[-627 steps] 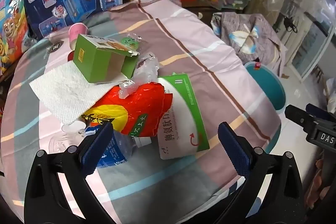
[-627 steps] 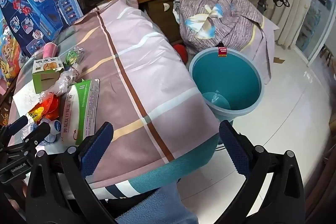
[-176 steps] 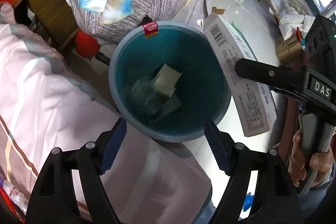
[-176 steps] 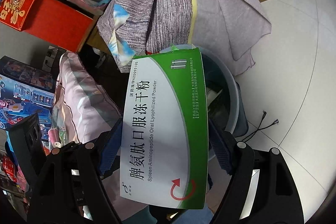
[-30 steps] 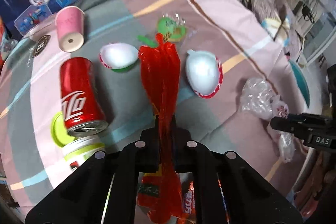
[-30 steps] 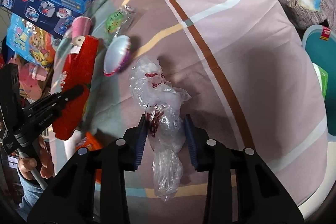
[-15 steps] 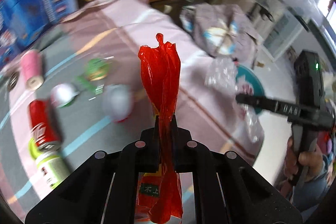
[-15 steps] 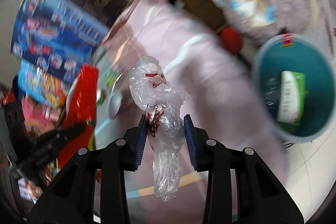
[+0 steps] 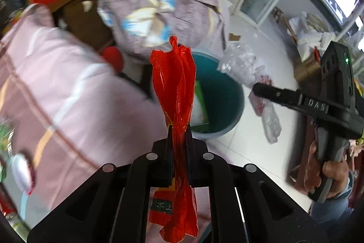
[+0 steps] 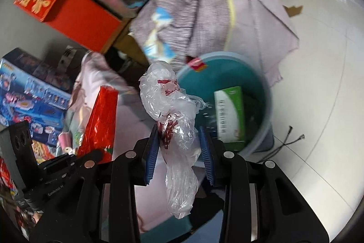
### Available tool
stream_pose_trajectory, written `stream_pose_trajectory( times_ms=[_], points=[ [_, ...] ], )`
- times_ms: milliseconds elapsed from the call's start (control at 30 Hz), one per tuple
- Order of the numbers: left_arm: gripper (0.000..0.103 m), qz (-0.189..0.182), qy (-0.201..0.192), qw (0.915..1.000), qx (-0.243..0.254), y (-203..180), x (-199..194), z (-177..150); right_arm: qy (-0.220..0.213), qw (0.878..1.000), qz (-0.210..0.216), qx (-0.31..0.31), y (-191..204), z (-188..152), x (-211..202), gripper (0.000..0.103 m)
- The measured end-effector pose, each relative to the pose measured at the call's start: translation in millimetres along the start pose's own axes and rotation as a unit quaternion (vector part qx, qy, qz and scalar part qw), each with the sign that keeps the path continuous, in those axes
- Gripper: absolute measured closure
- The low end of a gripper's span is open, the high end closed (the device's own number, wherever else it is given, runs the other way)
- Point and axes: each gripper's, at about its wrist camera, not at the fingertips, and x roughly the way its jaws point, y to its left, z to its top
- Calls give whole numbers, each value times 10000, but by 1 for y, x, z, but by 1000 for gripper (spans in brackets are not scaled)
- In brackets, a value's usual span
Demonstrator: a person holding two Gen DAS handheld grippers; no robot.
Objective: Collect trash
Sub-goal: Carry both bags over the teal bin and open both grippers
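Note:
My left gripper (image 9: 177,131) is shut on a red plastic wrapper (image 9: 175,88) that stands up between its jaws; it also shows in the right wrist view (image 10: 100,120). My right gripper (image 10: 178,136) is shut on a crumpled clear plastic bag (image 10: 173,111), which also shows in the left wrist view (image 9: 241,65). Both are held up near a teal trash bin (image 10: 261,83) on the floor, also in the left wrist view (image 9: 227,88). A green and white box (image 10: 229,113) lies inside the bin.
The pink striped bedspread (image 9: 56,88) lies left of the bin, with a white bowl (image 9: 21,172) on it. A grey cloth-covered heap (image 10: 216,8) stands behind the bin. Red boxes (image 10: 68,6) and toy boxes (image 10: 27,92) line the wall. White tiled floor (image 10: 318,60) lies to the right.
Both grippers have swung from over the bed toward the bin, still holding the wrapper and the bag. The bin now sits right ahead of both.

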Motion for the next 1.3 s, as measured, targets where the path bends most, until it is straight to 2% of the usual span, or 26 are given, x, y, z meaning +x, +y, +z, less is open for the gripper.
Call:
stream_pose_trajectory(
  times_ms=[267,333,400,500,600,1000,1067,1100,1133,1300],
  points=[
    [91,-300,315,9990,70,-32,60,34,31,9995,-268,144,-32,19,4,69],
    [81,-341,378,9987,83,-37,72,40,37,9993,-299,199,-38,22,5,69],
    [51,-318,351,9988,111,-42,79,46,39,9992,-320,242,-42,23,5,69],
    [30,-292,302,9990,147,-45,80,48,46,9990,-357,276,-47,25,5,69],
    [16,-167,266,9994,137,-43,79,47,80,9988,-376,310,-50,26,8,69],
    [8,-190,195,9996,-72,-23,58,31,271,9987,-396,145,-34,28,25,66],
    [7,-195,167,9996,-132,-19,54,27,298,9986,-427,47,-28,30,30,53],
    [7,-199,147,9996,-162,-17,51,25,297,9986,-447,17,-25,29,32,37],
    [7,-194,134,9996,-179,-16,50,24,288,9984,-496,-2,-22,29,35,30],
    [6,-185,115,9995,-249,-10,44,18,433,9975,-553,72,-14,26,43,28]
  ],
)
